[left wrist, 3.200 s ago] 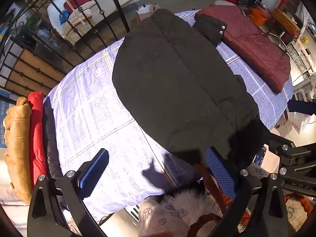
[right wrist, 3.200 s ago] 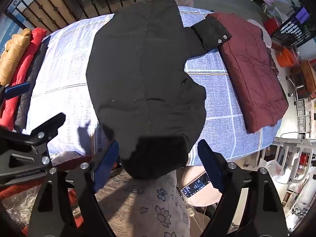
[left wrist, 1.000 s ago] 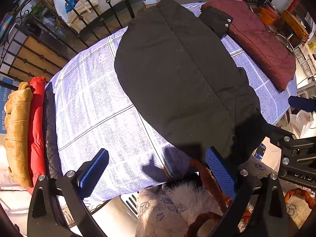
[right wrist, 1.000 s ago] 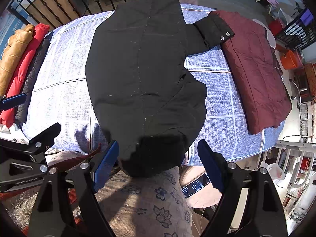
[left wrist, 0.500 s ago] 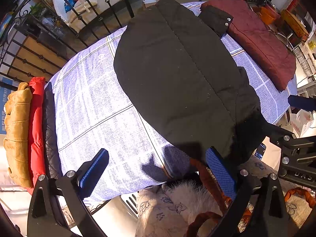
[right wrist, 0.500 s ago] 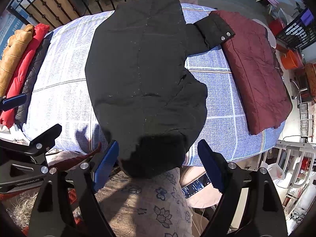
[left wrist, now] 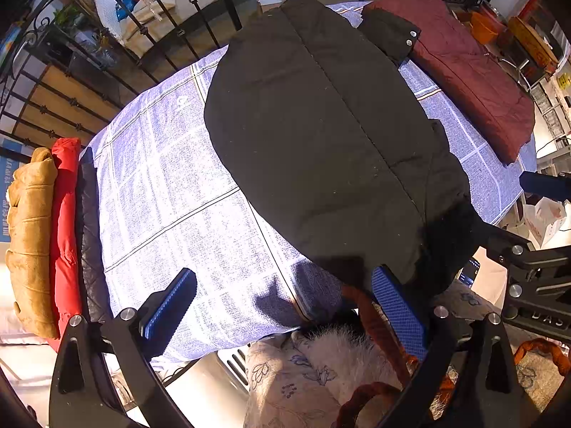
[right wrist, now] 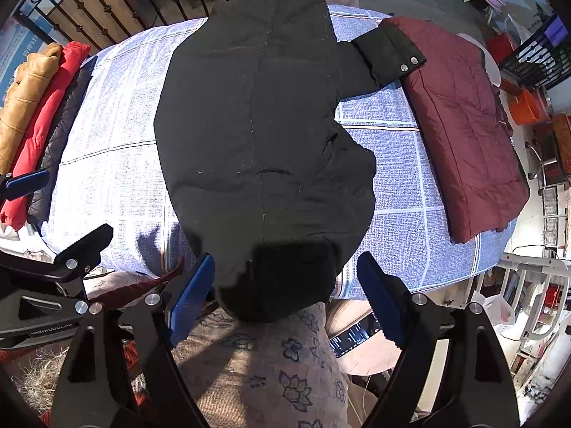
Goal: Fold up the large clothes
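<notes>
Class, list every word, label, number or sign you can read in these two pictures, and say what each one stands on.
"DAS": raised letters on the right hand-held gripper's black frame, cut off at the picture's edge.
Lettering on the left hand-held gripper's frame: upside down, too blurred to read.
Phone screen: lit lines, too small to read.
Blue poster: print unreadable.
Yellow sign: too small to read.

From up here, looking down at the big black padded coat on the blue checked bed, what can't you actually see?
- Black padded coat: its second sleeve shows in neither view; only the snap-buttoned cuff sticks out.
- Coat's near end, right wrist view: drops over the bed edge in shadow.
- Dark red quilted coat: whatever lies under it is hidden.
- Tan, red and grey jackets, left wrist view: stacked, only edges show.
- Phone screen: text too small.
</notes>
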`<state>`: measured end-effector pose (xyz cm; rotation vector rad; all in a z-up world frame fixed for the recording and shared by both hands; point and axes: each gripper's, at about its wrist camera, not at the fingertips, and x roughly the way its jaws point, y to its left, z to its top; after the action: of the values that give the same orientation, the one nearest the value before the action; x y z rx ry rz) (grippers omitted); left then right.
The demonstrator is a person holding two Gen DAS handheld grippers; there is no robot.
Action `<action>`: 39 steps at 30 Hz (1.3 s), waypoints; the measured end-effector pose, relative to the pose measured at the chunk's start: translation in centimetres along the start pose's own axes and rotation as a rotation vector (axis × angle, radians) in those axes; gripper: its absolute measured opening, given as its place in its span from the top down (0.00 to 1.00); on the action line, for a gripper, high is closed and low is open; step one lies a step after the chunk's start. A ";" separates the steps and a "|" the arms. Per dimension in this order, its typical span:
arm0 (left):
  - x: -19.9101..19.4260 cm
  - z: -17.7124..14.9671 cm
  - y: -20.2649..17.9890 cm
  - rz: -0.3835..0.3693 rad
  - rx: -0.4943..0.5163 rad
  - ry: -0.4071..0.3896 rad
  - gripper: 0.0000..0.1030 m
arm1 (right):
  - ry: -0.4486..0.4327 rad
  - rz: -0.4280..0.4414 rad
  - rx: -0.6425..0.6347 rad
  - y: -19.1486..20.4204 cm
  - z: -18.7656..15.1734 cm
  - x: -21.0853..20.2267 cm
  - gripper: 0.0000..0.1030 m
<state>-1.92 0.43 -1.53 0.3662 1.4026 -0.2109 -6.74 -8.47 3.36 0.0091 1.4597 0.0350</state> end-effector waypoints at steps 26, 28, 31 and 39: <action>0.8 -0.1 -0.2 -0.011 -0.018 0.025 0.06 | 0.006 0.016 0.010 -0.5 -0.4 0.5 0.21; 1.2 -0.1 0.3 -0.020 -0.032 0.020 0.06 | -0.005 0.028 0.016 -0.9 -0.3 0.4 0.21; 2.4 -0.3 2.0 -0.030 -0.090 0.009 0.06 | -0.044 0.048 0.044 -2.2 -0.3 0.2 0.21; 7.7 -3.4 6.1 -0.061 -0.219 0.039 0.06 | -0.062 0.149 0.111 -7.0 -1.1 3.1 0.21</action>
<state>-1.62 7.86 -8.73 0.1473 1.4606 -0.0994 -7.41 -15.39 0.00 0.2081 1.3956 0.0745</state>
